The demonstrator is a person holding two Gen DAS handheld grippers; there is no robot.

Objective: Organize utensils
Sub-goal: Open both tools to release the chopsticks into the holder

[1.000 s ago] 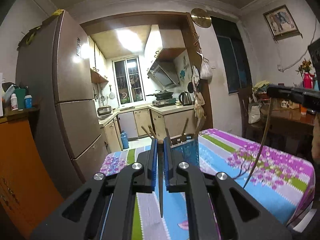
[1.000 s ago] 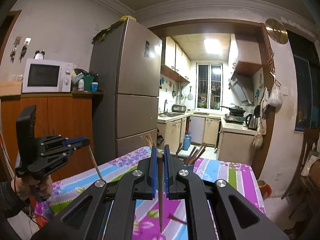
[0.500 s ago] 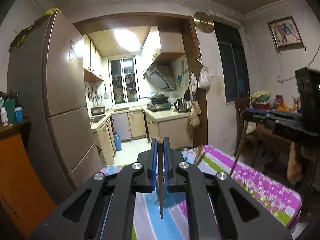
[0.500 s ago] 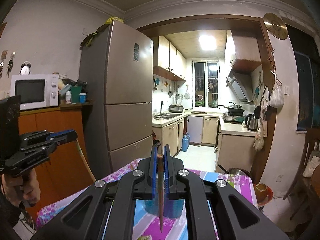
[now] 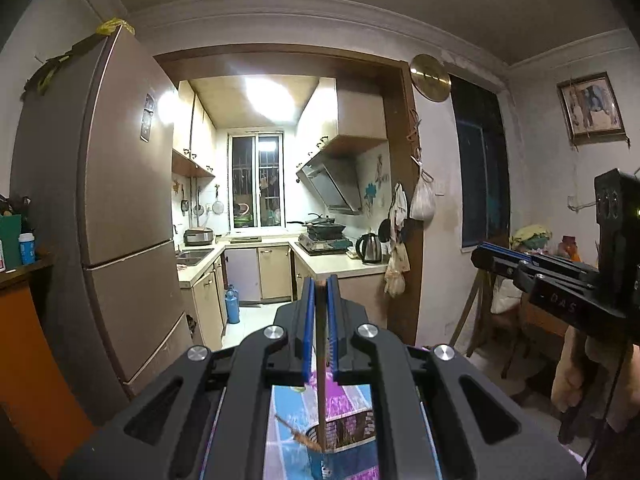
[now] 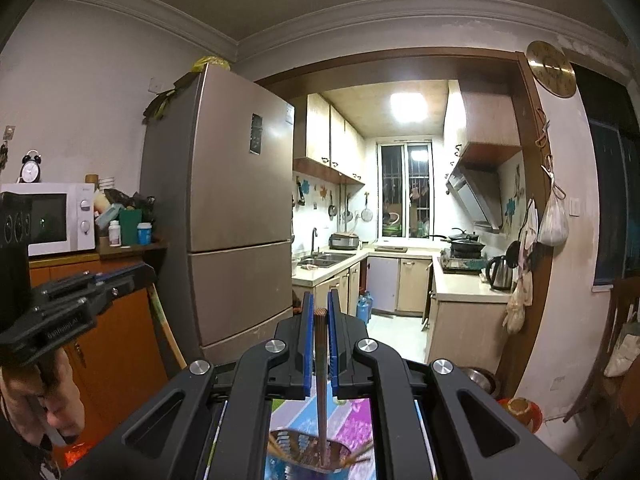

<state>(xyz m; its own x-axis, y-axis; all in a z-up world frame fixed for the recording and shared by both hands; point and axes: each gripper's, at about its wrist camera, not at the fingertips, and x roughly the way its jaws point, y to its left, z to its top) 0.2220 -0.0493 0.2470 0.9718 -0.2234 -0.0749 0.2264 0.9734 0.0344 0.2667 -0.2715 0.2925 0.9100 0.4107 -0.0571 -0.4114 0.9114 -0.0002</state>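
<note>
chopstick (image 5: 321,360) upright between left tongs (image 5: 319,292), above holder (image 5: 348,428)

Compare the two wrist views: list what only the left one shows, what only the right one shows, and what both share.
Only the left wrist view: a framed picture on the wall and the right claw seen from the side.

Only the right wrist view: a white microwave, a black alarm clock and the left claw.

Both: the tall bronze fridge, the round gold wall clock, and a thin wooden chopstick pinched above a perforated utensil holder.
</note>
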